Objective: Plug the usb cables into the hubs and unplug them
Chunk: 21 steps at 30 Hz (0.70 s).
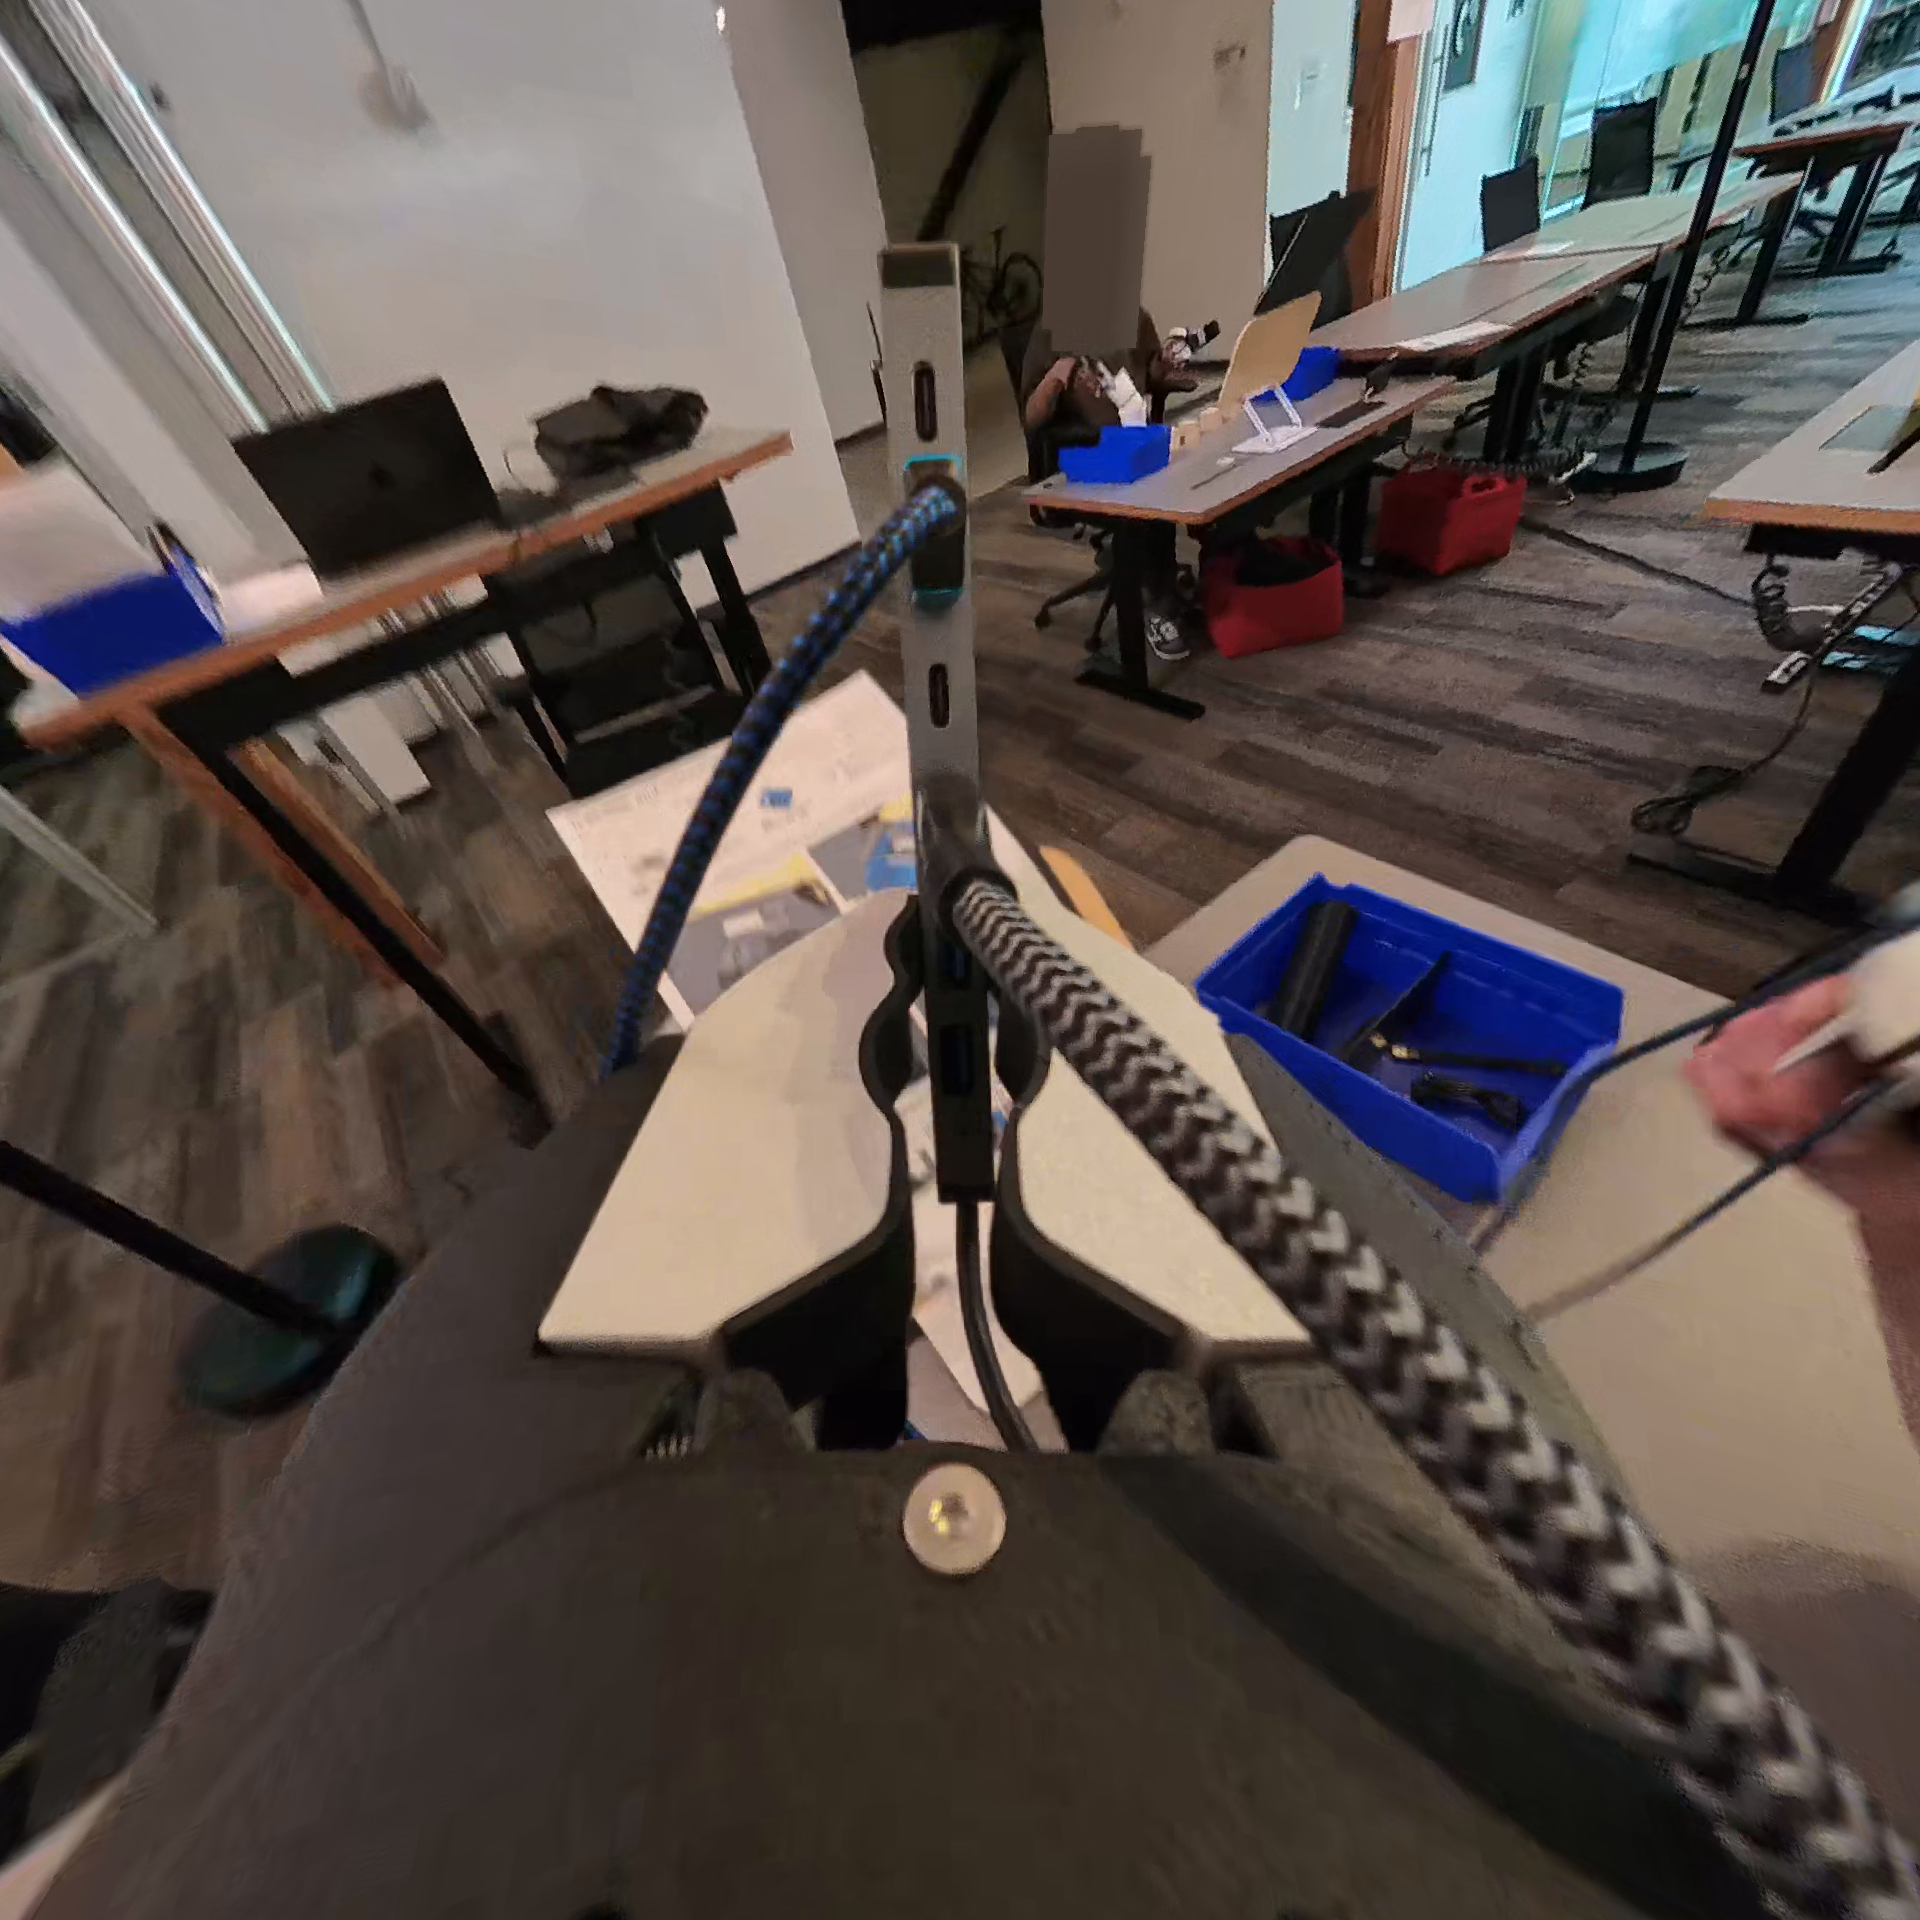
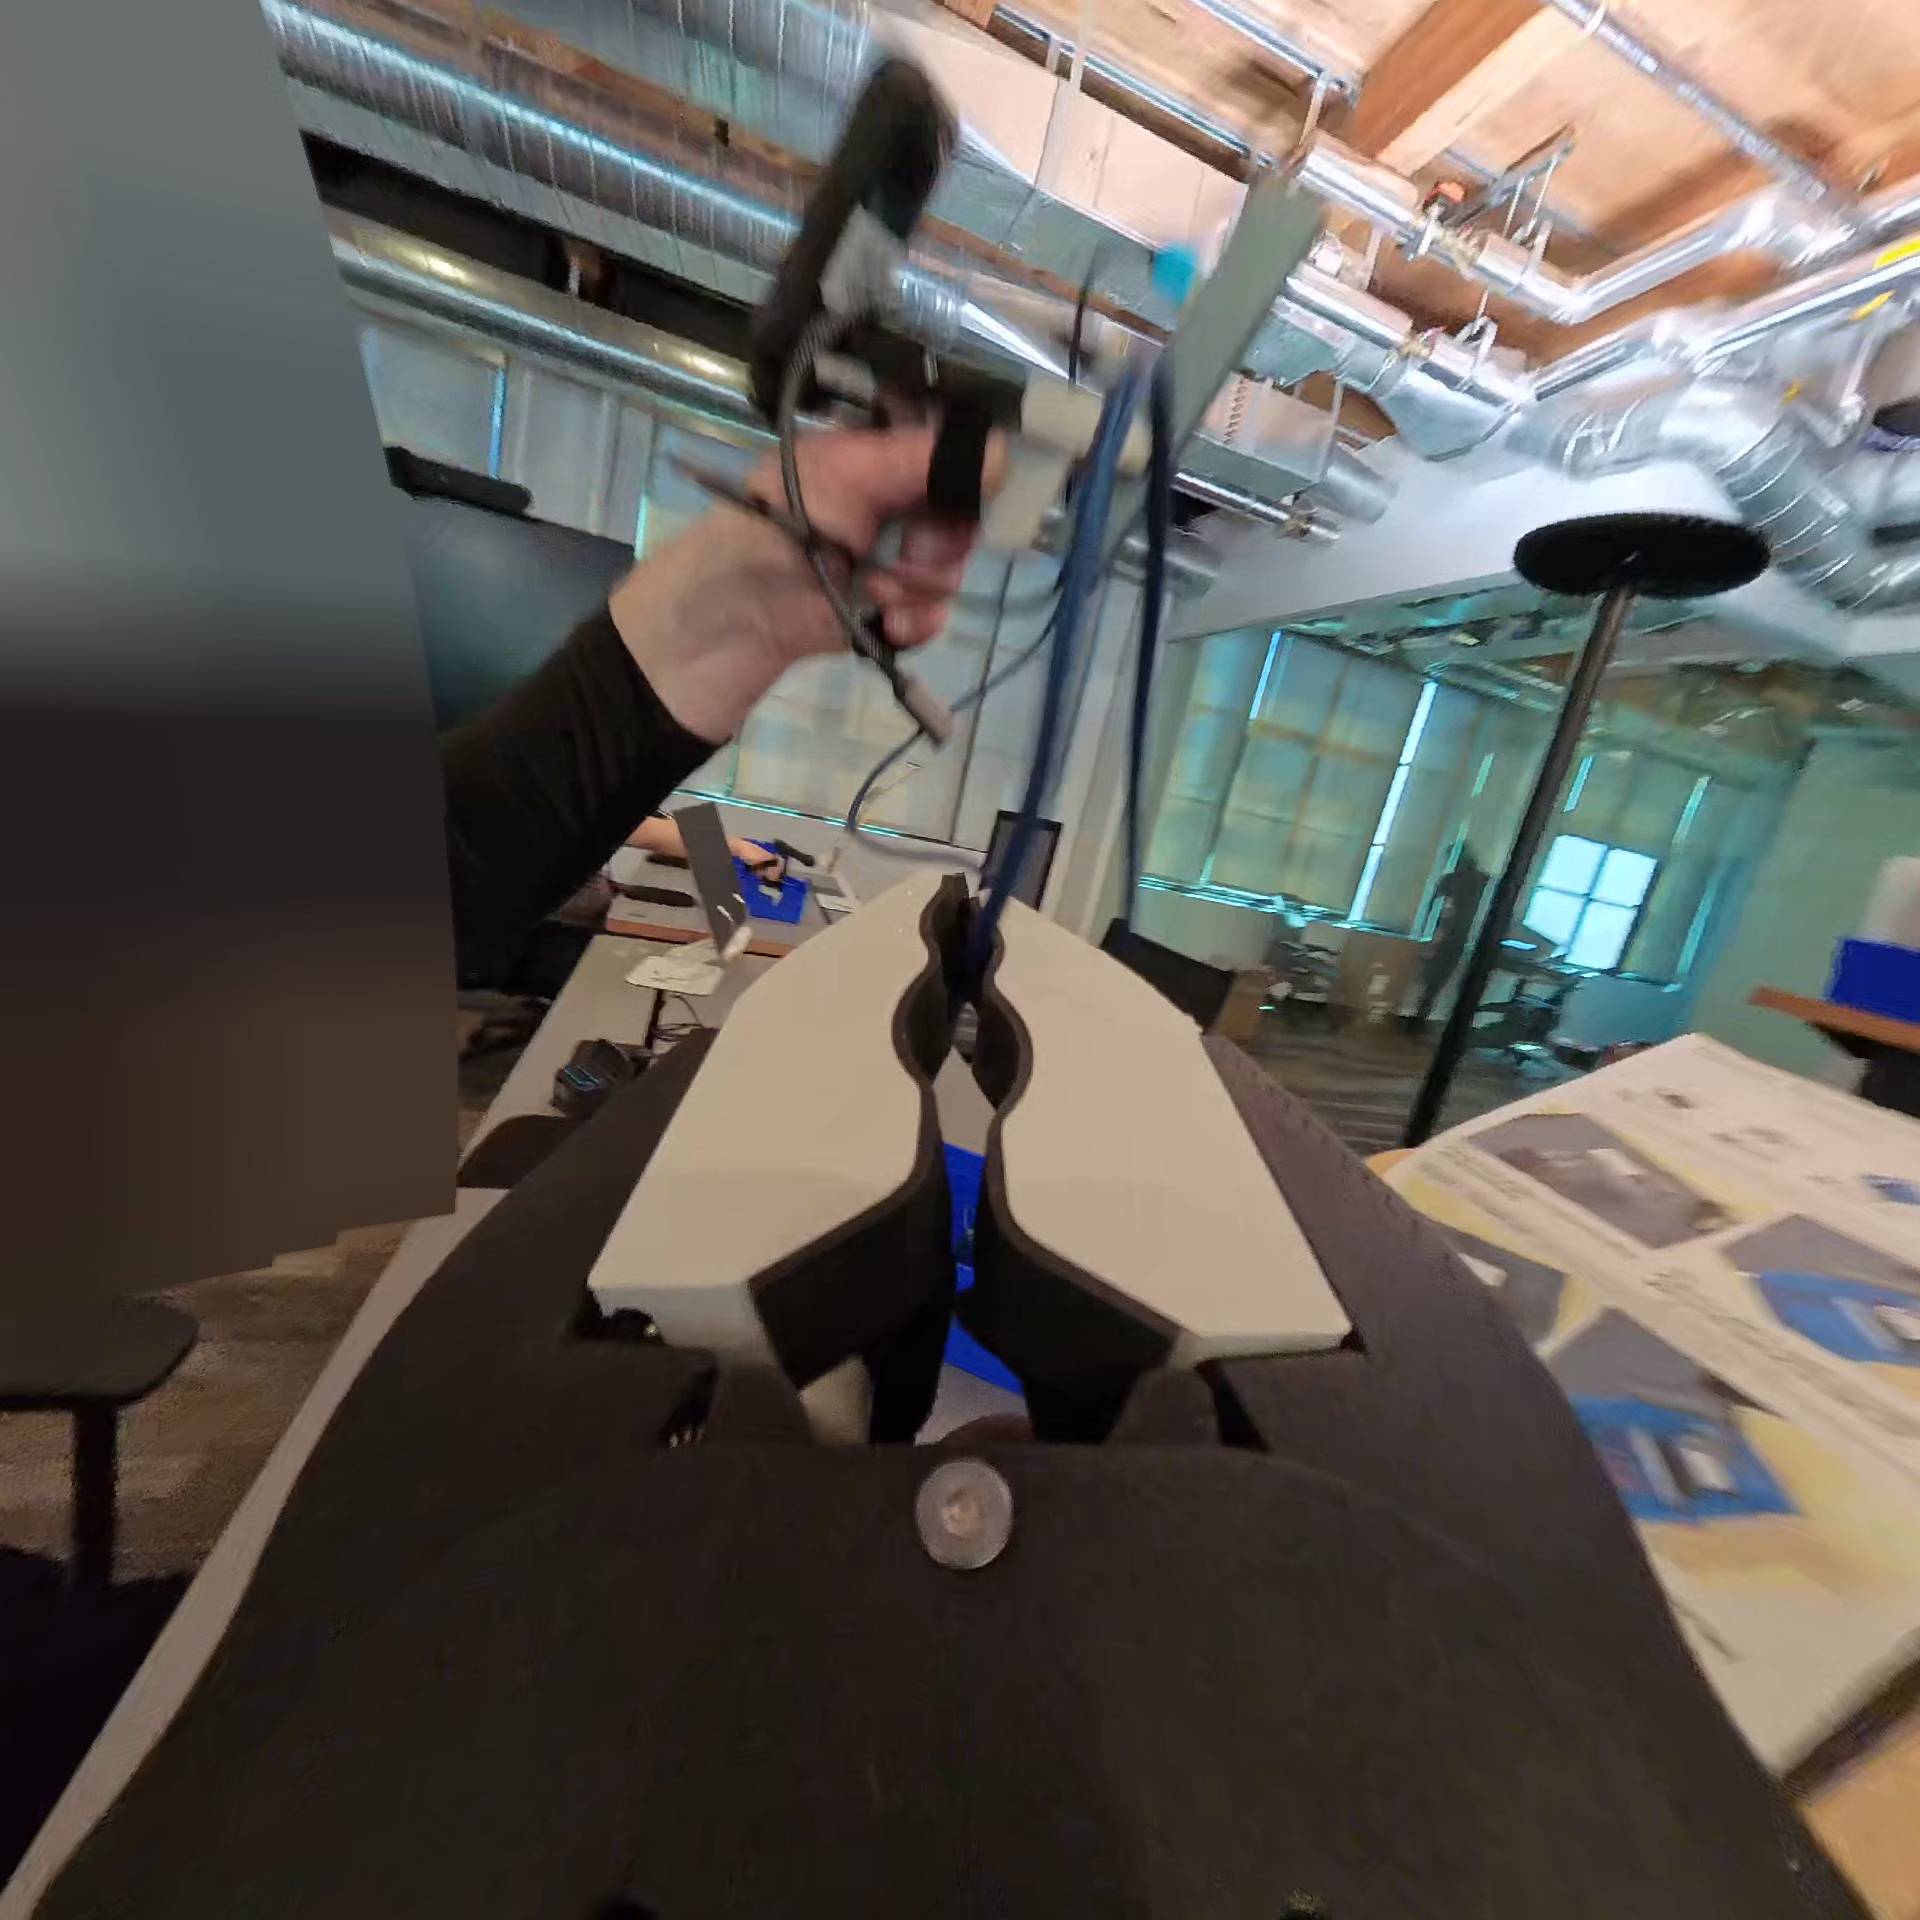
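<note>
My left gripper (image 1: 951,935) is shut on the lower end of a grey USB hub (image 1: 930,353) and holds it upright in the air. A blue braided cable (image 1: 727,769) is plugged into a port halfway up the hub. A black-and-white braided cable (image 1: 1195,1122) is plugged in lower down and runs back over my right finger. My right gripper (image 2: 961,914) is shut on the blue braided cable (image 2: 1070,644) at its fingertips. The cable rises from there to the hub (image 2: 1242,291), held high by the left gripper (image 2: 1101,436) in a person's hand (image 2: 769,582).
A blue bin (image 1: 1423,1039) with dark items stands on a grey table at the right. Printed sheets (image 1: 748,831) lie below the hub and show in the right wrist view (image 2: 1662,1247). A hand (image 1: 1808,1070) is at the right edge. A black stand pole (image 2: 1538,810) rises beyond. There is about 25 cm between the tips of the two grippers.
</note>
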Motion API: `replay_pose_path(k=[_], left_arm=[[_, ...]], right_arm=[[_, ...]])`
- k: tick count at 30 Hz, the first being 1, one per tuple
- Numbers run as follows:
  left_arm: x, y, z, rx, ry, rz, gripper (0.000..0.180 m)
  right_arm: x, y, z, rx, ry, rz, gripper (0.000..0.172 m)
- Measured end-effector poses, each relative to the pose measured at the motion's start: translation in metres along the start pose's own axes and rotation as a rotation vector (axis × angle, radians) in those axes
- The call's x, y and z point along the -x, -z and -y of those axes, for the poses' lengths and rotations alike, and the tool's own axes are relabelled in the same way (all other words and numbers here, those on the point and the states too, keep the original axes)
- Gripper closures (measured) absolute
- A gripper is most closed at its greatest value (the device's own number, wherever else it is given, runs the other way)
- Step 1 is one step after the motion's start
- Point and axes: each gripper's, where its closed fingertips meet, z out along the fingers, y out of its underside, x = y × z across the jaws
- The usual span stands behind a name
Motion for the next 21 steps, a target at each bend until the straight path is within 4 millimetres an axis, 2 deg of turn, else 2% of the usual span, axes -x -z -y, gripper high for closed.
replay_pose_path(k=[5,8,11,13,14,15,16,18,19,21], left_arm=[[0.004,-0.038,-0.129,0.157,0.149,-0.071,0.169],[-0.001,-0.058,-0.180,0.196,0.243,-0.133,0.169],[-0.021,-0.073,-0.201,0.190,0.314,-0.238,0.168],[-0.037,-0.081,-0.205,0.185,0.337,-0.293,0.168],[-0.045,-0.085,-0.209,0.196,0.332,-0.300,0.169],[-0.053,-0.089,-0.218,0.221,0.308,-0.295,0.169],[-0.062,-0.093,-0.230,0.250,0.292,-0.304,0.170],[-0.081,-0.099,-0.261,0.307,0.299,-0.343,0.170],[-0.088,-0.102,-0.280,0.340,0.305,-0.354,0.170],[-0.104,-0.106,-0.323,0.406,0.325,-0.386,0.170]], right_arm=[[-0.005,0.077,0.065,-0.089,0.140,-0.201,0.172],[0.005,0.121,0.126,-0.199,0.322,-0.348,0.172],[0.021,0.144,0.176,-0.258,0.470,-0.421,0.172],[0.032,0.148,0.197,-0.223,0.575,-0.458,0.172],[0.028,0.141,0.194,-0.158,0.574,-0.453,0.172],[0.017,0.132,0.181,-0.071,0.541,-0.447,0.172],[0.003,0.121,0.154,0.043,0.468,-0.413,0.172],[-0.013,0.105,0.082,0.257,0.285,-0.309,0.172],[-0.018,0.101,0.050,0.303,0.228,-0.299,0.172],[-0.010,0.092,-0.023,0.412,0.084,-0.207,0.172]])
